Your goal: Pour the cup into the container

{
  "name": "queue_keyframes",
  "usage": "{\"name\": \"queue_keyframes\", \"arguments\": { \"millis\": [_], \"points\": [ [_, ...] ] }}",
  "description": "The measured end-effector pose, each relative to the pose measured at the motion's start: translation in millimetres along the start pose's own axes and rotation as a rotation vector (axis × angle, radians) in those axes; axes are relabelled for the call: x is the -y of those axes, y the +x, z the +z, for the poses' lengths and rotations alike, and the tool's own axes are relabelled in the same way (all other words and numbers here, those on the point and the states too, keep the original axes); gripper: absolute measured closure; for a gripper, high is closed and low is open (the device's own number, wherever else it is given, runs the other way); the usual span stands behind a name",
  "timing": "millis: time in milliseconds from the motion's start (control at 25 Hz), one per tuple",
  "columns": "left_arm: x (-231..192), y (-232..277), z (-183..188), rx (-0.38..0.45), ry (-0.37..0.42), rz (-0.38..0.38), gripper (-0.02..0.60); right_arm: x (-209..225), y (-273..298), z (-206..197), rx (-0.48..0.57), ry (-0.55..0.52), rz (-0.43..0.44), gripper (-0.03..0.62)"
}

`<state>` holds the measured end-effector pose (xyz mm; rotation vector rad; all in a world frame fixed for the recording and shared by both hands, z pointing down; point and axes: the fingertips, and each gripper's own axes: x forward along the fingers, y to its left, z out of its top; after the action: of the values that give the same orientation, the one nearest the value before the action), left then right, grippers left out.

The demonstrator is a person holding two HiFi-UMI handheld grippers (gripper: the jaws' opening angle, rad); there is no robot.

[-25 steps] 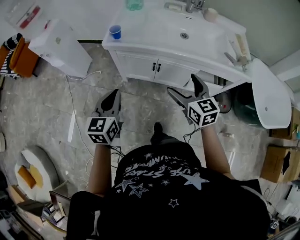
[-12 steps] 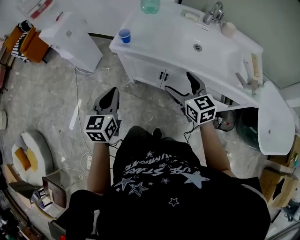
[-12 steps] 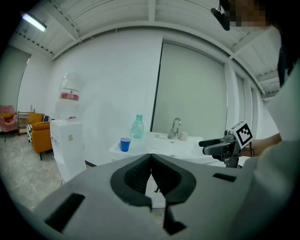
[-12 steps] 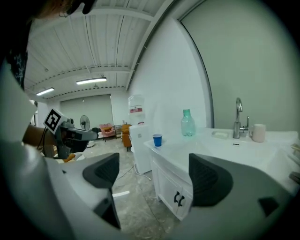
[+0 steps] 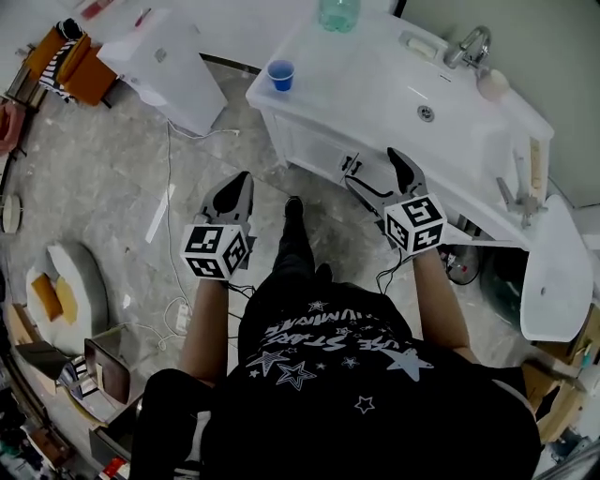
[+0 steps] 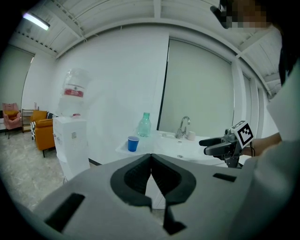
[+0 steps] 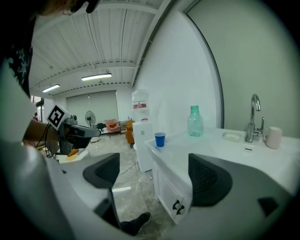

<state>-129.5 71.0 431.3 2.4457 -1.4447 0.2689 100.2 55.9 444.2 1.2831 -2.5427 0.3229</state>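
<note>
A small blue cup (image 5: 280,74) stands near the left end of the white vanity counter (image 5: 375,75), with a green plastic bottle (image 5: 338,13) behind it. Both also show in the left gripper view, the cup (image 6: 133,143) and bottle (image 6: 144,124), and in the right gripper view, the cup (image 7: 160,139) and bottle (image 7: 195,121). My left gripper (image 5: 242,183) is shut and empty, over the floor short of the counter. My right gripper (image 5: 373,171) is open by the cabinet front; its jaws have just been closing a little, with nothing between them. Both are well apart from the cup.
The counter has a sink basin (image 5: 427,112) with a faucet (image 5: 469,42) and a pale mug (image 5: 492,84) at its right. A white water dispenser (image 5: 169,66) stands left of the vanity, an orange chair (image 5: 70,61) beyond it. Cables (image 5: 173,244) lie on the floor.
The person has stepped toward the vanity. Both grippers have come closer to the counter, and the cup sits nearer in view. The left gripper stays shut.
</note>
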Motion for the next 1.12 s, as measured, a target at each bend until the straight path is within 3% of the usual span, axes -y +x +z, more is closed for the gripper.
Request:
{"name": "queue_keyframes", "arguments": {
  "millis": [200,400,640,1120],
  "points": [
    [-29,38,19,0.017,0.023,-0.006,0.572,26,36,20,-0.008,-0.037,-0.009,0.148],
    [-55,76,29,0.031,-0.016,0.012,0.572,40,84,34,-0.038,-0.111,0.035,0.152],
    [-85,118,39,0.013,-0.005,0.016,0.572,44,150,48,-0.059,-0.147,0.119,0.155],
    [-153,172,47,-0.037,-0.049,0.031,0.572,53,258,39,-0.135,-0.168,0.173,0.158]
  ]
}}
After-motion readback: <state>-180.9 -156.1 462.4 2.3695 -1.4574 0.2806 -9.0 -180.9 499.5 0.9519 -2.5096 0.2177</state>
